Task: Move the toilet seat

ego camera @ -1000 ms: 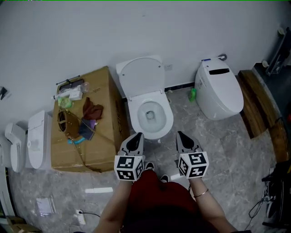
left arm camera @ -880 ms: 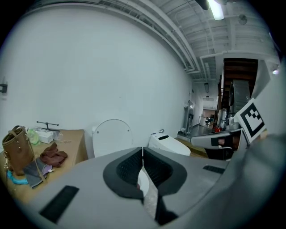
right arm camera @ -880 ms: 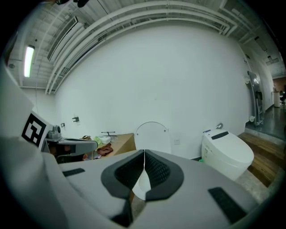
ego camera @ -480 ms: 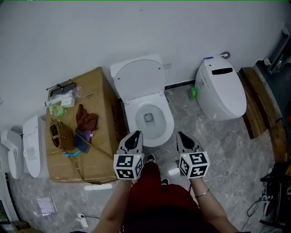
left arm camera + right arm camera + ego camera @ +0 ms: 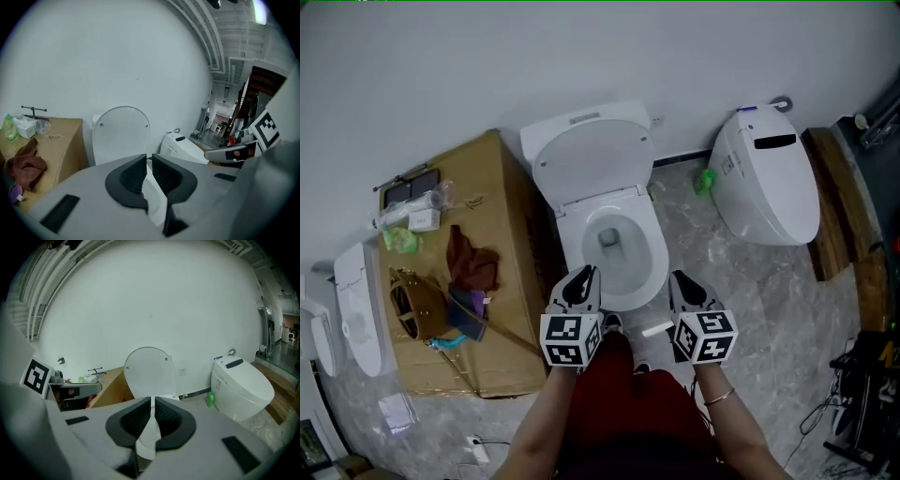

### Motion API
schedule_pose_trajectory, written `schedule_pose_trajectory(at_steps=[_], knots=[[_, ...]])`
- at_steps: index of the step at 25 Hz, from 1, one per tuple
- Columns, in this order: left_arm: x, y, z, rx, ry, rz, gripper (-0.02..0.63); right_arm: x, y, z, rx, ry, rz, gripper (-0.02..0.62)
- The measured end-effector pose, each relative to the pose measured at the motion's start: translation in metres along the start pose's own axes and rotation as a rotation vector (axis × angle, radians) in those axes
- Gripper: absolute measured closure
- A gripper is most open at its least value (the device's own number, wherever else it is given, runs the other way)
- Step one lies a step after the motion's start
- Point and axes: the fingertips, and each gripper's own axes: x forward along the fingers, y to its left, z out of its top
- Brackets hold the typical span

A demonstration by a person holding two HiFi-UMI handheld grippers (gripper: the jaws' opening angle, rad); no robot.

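- A person in a red garment (image 5: 623,398) is standing right in front of the toilet bowl (image 5: 651,251), holding a gripper in each hand.
- Both grippers are pointing forward and down, hovering side by side just over the bowl's near rim.
- The left gripper (image 5: 585,273) is showing its dark pads drawn together with only a thin slit between them. It is gripping nothing.
- The right gripper (image 5: 679,278) is looking just the same: jaws closed, pads nearly meeting, nothing caught between them.
- The toilet seat (image 5: 592,159) is standing raised, leaning back against the cistern (image 5: 581,119) by the white wall.
- The seat is lying beyond the open bowl, apart from both grippers, and neither one is touching it.
- A big cardboard box (image 5: 502,202) is sitting just beside the toilet on the person's left. It is carrying a crumpled brown cloth (image 5: 472,261) and some small clutter that I cannot make out properly.
- A second white toilet (image 5: 769,178), its lid down, is sitting to the person's right.
- A small green bottle (image 5: 704,181) is standing on the marbled floor between the two toilets, close to the wall.
- A wooden platform (image 5: 830,211) is running along the far right, just beside that second toilet.
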Motion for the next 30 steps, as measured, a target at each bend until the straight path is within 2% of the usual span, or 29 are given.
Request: schedule_pose_trajectory(at_steps=[8,9,11,23,30], knots=[[0.033,0.037,-0.029,-0.059,0.088,-0.002,0.577,0.053,0.0,-0.027,0.04,0.119,-0.001,0.572],[0.036,0.042,-0.034,-0.07,0.1,0.005,0.575,0.059,-0.001,-0.032,0.043,0.137,-0.001,0.565],[0.042,0.051,-0.045,-0.094,0.123,0.018,0.575,0.068,-0.004,-0.043,0.05,0.176,0.003,0.497],[0.074,0.096,-0.123,-0.271,0.261,0.113,0.512,0.116,-0.032,-0.11,0.13,0.354,0.0,0.416],[0.094,0.118,-0.187,-0.361,0.379,0.168,0.457,0.146,-0.058,-0.154,0.17,0.464,-0.006,0.351]])
